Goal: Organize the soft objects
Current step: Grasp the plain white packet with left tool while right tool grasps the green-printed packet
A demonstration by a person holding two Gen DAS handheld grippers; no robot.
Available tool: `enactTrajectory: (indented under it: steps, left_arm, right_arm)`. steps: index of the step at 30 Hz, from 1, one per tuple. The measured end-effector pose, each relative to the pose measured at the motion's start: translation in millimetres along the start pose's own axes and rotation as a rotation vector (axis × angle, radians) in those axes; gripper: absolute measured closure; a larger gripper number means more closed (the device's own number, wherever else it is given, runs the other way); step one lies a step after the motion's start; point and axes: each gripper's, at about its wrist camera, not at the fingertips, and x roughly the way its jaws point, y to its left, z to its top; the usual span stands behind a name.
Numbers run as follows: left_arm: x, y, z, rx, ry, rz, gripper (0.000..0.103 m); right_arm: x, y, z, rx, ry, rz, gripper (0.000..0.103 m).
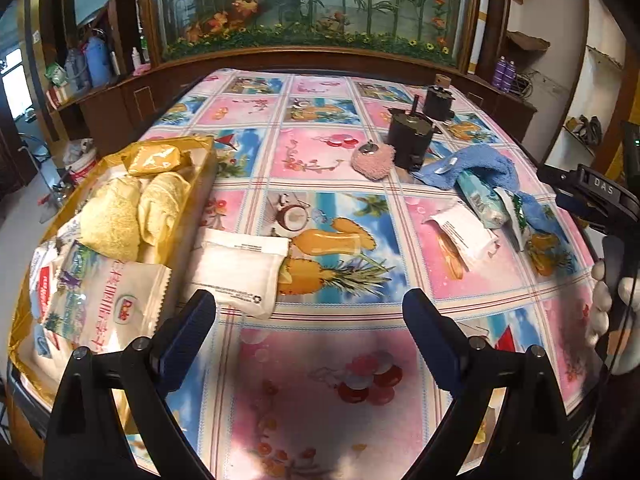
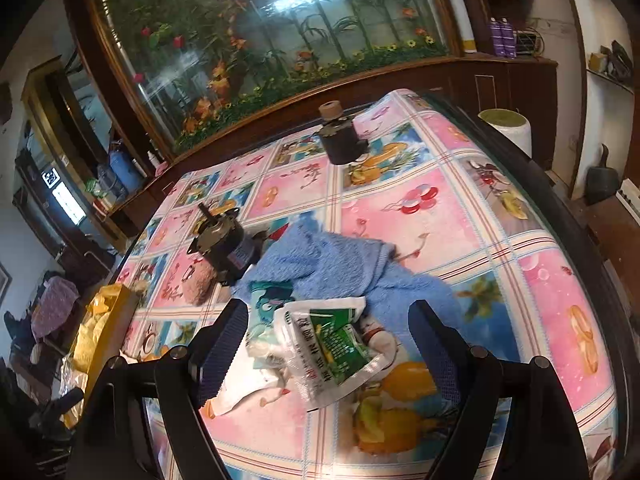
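Gold cardboard tray [image 1: 202, 168] sits at the left edge of your table, already loaded with two yellow fluffy cloths [image 1: 132, 212], an orange foil packet [image 1: 154, 161] and a white printed snack bag [image 1: 108, 304]. Just outside the tray's right wall lies a flat white pouch [image 1: 240, 268] on the pink-and-blue fruit-print tablecloth [image 1: 320, 152]. Your left gripper [image 1: 310, 320] hovers above the cloth with its fingers spread wide and nothing between them, the pouch just ahead of the left finger.

Farther right, a crumpled blue terry towel [image 2: 340, 264] lies in a heap, with a teal cartoon-print tissue pack [image 2: 268, 300] and a green-and-white crinkled plastic sachet [image 2: 336, 344] overlapping its near edge. Your right gripper [image 2: 332, 348] is poised over that sachet, fingers apart on either side of it; whether they touch it you cannot tell. A pink fuzzy puff [image 1: 373, 161] rests against a dark cylindrical motor [image 1: 410, 136], and a second dark motor with a cork-coloured cap [image 2: 340, 136] stands well behind.
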Motion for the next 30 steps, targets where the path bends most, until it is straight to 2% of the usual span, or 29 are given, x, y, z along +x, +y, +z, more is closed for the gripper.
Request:
enactTrajectory:
  steps: [4, 9, 11, 14, 17, 22, 25, 28, 29, 30]
  left_arm:
    - [6.5, -17.3, 7.1, 0.066, 0.022, -0.109, 0.008]
    - [29.0, -62.7, 28.9, 0.222, 0.033, -0.166, 0.008]
    - [44.0, -85.6, 36.5, 0.306, 0.038, -0.168, 0.008]
    - [68.4, -114.3, 45.4, 0.431, 0.057, -0.174, 0.008]
    - [90.5, -133.8, 52.5, 0.492, 0.086, -0.202, 0.008]
    - [117.8, -153.8, 66.8, 0.546, 0.072, -0.195, 0.008]
    - [127.7, -156.3, 74.9, 0.511, 0.107, -0.246, 0.008]
    - [133.0, -153.6, 75.1, 0.479, 0.134, -0.299, 0.008]
    - [134.4, -151.1, 75.0, 0.467, 0.146, -0.321, 0.009]
    - [132.0, -147.8, 74.6, 0.455, 0.143, -0.343, 0.019]
  right_arm:
    - [-2.2, -26.8, 2.4, -0.013, 0.034, -0.071, 0.018]
    - [-4.4, -55.6, -13.3, -0.042, 0.087, -0.115, 0.018]
    - [0.1, -62.6, -13.3, -0.058, 0.101, -0.133, 0.018]
    - [7.2, -61.1, -5.4, -0.134, 0.116, -0.150, 0.018]
    - [14.0, -52.9, 4.3, -0.224, 0.130, -0.161, 0.018]
    - [20.1, -45.5, 20.6, -0.220, 0.140, -0.067, 0.018]
    - [25.1, -38.2, 23.9, -0.210, 0.163, 0.009, 0.018]
    - [33.2, -25.4, 16.0, -0.225, 0.221, 0.100, 0.018]
    - [37.2, -19.3, 12.1, -0.236, 0.239, 0.115, 0.018]
    - [40.7, -13.9, 8.9, -0.247, 0.250, 0.121, 0.018]
